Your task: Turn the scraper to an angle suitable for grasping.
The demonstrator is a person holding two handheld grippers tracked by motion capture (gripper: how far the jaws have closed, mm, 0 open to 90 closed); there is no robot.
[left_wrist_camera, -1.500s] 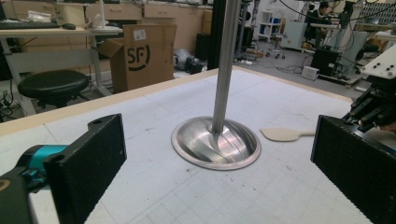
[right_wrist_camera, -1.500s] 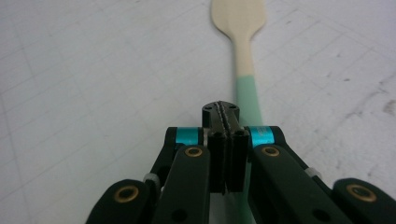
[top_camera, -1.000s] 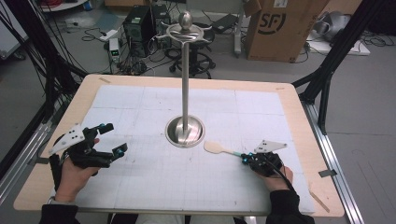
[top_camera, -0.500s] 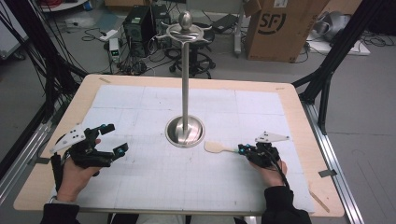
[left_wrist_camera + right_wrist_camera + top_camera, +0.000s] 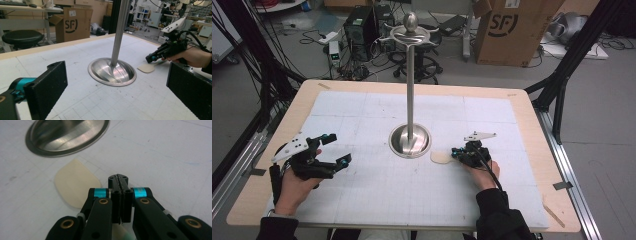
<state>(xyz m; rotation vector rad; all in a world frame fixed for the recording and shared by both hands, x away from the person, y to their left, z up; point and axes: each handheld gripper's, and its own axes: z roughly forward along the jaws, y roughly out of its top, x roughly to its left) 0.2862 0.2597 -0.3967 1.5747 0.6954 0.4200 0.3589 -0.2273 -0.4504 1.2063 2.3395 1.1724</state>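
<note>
On the table (image 5: 377,200), right claw (image 5: 119,185) pinching cream spatula (image 5: 75,185) by its handle, blade just beside stand base (image 5: 67,135), left claw (image 5: 120,92) spread, well apart.

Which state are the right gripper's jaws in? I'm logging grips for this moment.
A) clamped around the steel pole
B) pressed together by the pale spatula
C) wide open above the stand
B: the right gripper has its jaws pressed together, right beside the pale spatula lying on the mat.

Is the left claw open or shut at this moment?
Open. In the left gripper view, the left claw has its two black jaws standing far apart, with bare table mat between them.
</note>
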